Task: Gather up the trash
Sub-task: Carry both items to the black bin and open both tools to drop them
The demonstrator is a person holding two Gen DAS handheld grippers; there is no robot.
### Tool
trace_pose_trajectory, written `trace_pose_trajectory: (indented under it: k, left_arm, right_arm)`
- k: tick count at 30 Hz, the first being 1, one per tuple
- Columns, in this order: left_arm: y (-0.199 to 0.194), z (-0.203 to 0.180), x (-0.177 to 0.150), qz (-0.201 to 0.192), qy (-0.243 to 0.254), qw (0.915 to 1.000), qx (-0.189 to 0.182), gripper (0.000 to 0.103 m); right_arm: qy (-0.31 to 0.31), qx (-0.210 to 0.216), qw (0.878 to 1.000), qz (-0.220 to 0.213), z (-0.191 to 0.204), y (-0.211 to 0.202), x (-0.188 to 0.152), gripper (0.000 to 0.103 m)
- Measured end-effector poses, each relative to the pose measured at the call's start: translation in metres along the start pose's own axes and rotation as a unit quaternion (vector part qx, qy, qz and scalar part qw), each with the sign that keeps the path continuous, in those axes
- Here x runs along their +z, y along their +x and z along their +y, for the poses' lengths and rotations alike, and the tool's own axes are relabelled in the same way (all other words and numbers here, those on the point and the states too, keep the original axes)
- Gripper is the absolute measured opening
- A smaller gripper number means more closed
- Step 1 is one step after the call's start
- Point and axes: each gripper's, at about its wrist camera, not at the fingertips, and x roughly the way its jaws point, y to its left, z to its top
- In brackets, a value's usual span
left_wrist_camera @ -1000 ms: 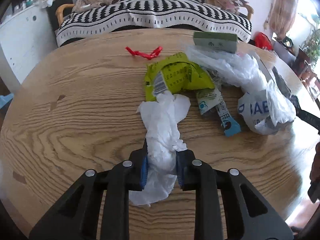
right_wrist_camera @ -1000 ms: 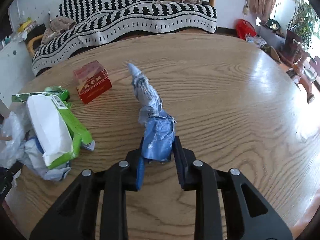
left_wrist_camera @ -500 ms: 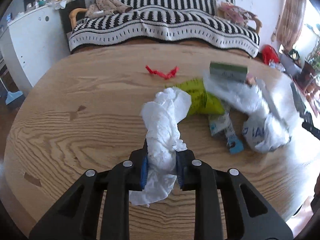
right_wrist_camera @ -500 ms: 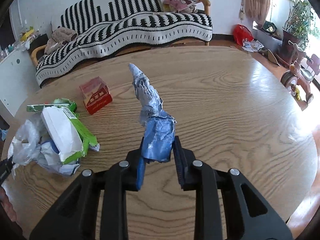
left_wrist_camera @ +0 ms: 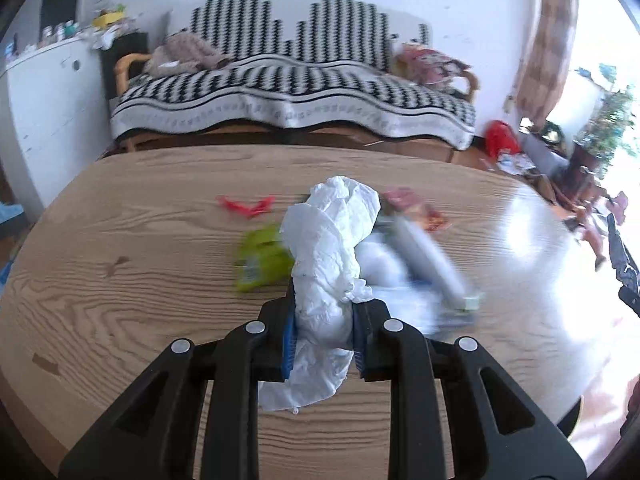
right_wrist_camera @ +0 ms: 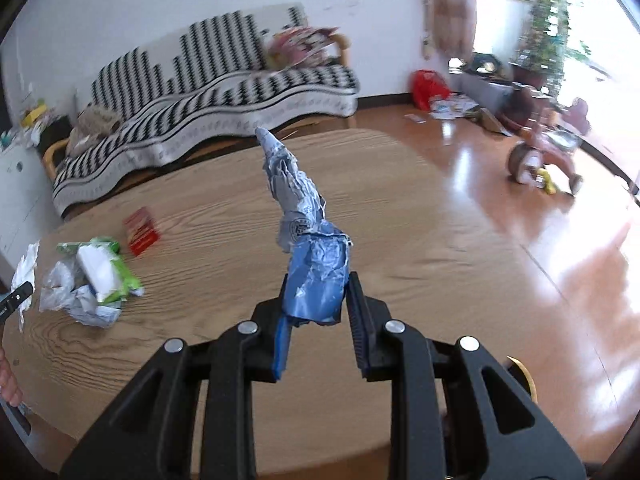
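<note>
Seen from the left wrist, the left gripper (left_wrist_camera: 323,330) pinches a crumpled white tissue wad (left_wrist_camera: 330,256) between its blue-padded fingers (left_wrist_camera: 289,344), the paper rising toward twelve o'clock and sagging below the jaws, clear of the oval wooden table (left_wrist_camera: 120,300). Behind it, blurred, lie a lime-green snack wrapper (left_wrist_camera: 260,262) at eleven o'clock, a twisted red plastic strip (left_wrist_camera: 246,206) further up, and a heap of clear and white plastic packaging (left_wrist_camera: 416,276) at one to two o'clock. From the right wrist, the right gripper (right_wrist_camera: 318,312) squeezes a crushed blue-and-silver foil wrapper (right_wrist_camera: 310,256), its silver tip pointing to twelve o'clock above the tabletop. At nine to ten o'clock the same heap (right_wrist_camera: 90,280) and a small red carton (right_wrist_camera: 141,231) sit on the wood. I judge the job partly done: two pieces are in hand, no bin is visible, and several scraps remain to gather.
</note>
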Motion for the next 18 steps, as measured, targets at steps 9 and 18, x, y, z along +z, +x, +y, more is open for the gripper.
trace_pose_trajectory:
  k: [9,18]
  left_arm:
    - [-0.024,-0.154,-0.027,0.001,0.083,0.9903,-0.112,0.022]
    - [-0.012,-0.337,-0.106,0.091,0.157,0.9511,-0.250,0.022]
  right_arm:
    - [0.086,-0.062,0.994,-0.014,-0.147,-0.068,-0.038,0.026]
    - [0.163,-0.086,0.983,0.028,-0.233,-0.085,-0.082,0.026]
